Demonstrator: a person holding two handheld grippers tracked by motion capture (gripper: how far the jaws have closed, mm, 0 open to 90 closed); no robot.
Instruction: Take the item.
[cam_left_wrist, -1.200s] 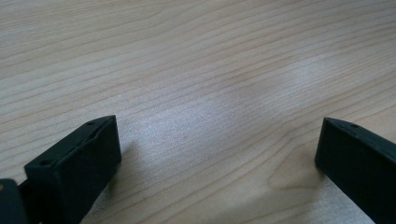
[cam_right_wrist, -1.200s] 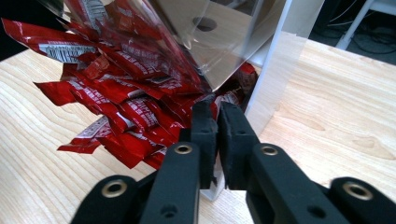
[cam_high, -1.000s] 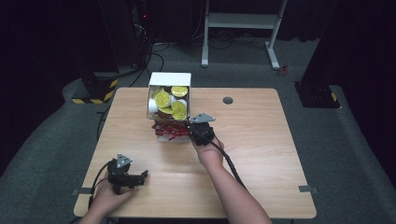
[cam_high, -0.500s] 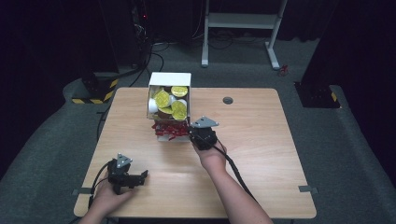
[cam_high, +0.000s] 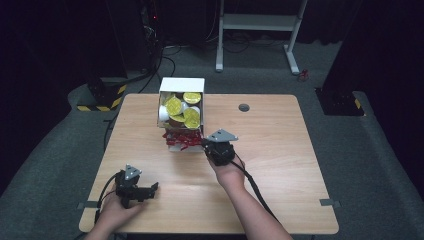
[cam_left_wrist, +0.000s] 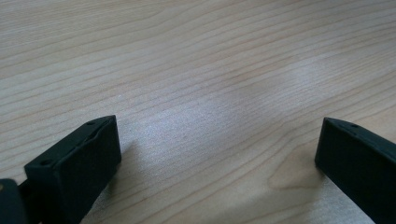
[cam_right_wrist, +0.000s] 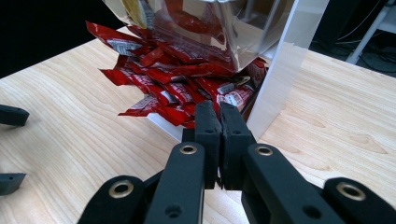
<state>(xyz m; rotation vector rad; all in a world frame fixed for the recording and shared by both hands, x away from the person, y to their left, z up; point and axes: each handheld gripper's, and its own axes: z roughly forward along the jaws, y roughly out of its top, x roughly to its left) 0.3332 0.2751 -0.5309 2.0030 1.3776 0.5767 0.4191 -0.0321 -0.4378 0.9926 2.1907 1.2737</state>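
Near the table's (cam_high: 280, 165) front left corner, left gripper (cam_high: 150, 190) resting low over bare wood, jaws spread wide, nothing between them; left gripper view confirms only wood grain in the gap. Best kept parked there, clear of the working side.

Farther right, at mid-table, white dispenser box (cam_high: 181, 86) standing with yellow-lidded cups (cam_high: 174, 105) stacked in the upper bin and red sachets (cam_high: 181, 140) spilling from the open slot at the bottom onto the wood.

Just right of that slot, right gripper (cam_right_wrist: 219, 122) pressed together, pads meeting with no clear gap, tips just at the edge of the sachet pile beside the box's white side wall (cam_right_wrist: 285, 65). Whether a thin sachet edge is pinched between the pads: cannot tell, since the tips overlap the pile.

Likely step: drawing one sachet out of the heap. To do it well:
- Open slightly before committing if nothing is caught.
- Aim for a single loose packet at the pile's outer edge, not the tangled middle.
- Pinch a corner or crimped end, flat to the table.
- Pull low and outward, away from the slot, slowly enough that neighbours stay behind.
- Keep off the side wall to avoid shoving the box.
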